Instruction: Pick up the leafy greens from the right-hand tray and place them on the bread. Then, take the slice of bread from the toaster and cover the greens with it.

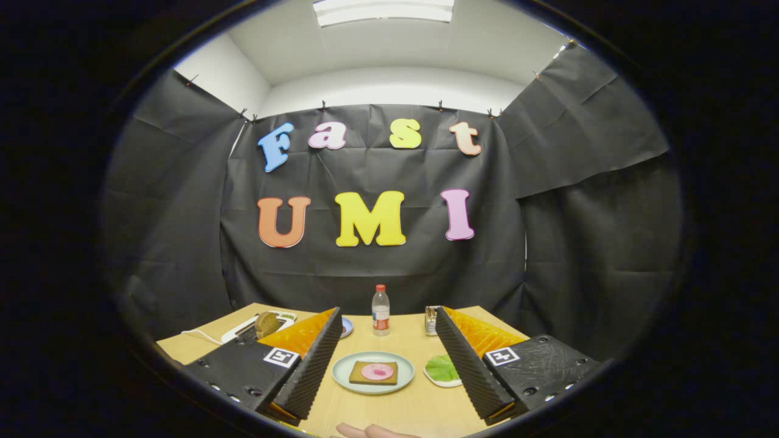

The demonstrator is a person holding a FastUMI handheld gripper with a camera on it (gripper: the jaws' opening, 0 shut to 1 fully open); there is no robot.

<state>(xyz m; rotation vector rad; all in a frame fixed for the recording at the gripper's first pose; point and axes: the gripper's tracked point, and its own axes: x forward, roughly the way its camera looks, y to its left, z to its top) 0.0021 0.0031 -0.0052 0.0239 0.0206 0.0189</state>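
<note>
The claw hangs above the near part of the wooden tabletop with its two fingers spread wide and nothing between their pads — they grip no object. Just ahead of it, in the gap between the fingers, sits one pale round plate carrying a single slice of bread with one pink round of meat on top. Beside the plate, right against the inner edge of the right finger, one small white tray holds the leafy greens; the finger hides part of them, so I cannot tell how many leaves there are. Beyond the plate, straight ahead, stands one clear plastic bottle with a red cap, upright. Past the tip of the left finger is the toaster — white, with one brown slice of toast sticking up from it and a white cord trailing off. A small blue-rimmed dish peeks out beside the left fingertip. Near the right fingertip stands one metal rack. Below the claw, a person's fingertips rest on the near edge of the tabletop.
</note>
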